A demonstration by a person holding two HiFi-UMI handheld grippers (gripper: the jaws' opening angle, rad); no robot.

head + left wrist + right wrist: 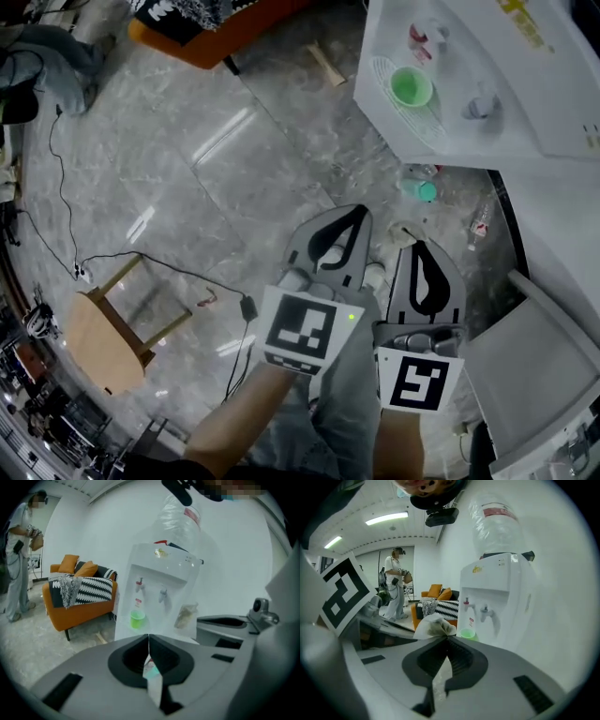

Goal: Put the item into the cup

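A green cup [411, 87] stands on the drip tray of a white water dispenser [487, 56] ahead of me; it also shows in the left gripper view [137, 619] and the right gripper view [466, 633]. My right gripper [419, 246] is shut on a small pale packet [433, 625] with brownish contents, which sticks up from the jaw tips [447, 638]. The same packet [187, 613] shows in the left gripper view, off to the right. My left gripper [361, 214] is shut, tips meeting [149, 637], with nothing seen in them. Both grippers hang side by side above the floor, short of the dispenser.
A teal-capped bottle [419, 190] lies on the floor at the dispenser's foot. A wooden stool [98, 337] and cables [169, 272] are at the left, an orange sofa [79, 597] beyond. A grey unit [544, 375] stands at my right. A person [396, 585] stands far off.
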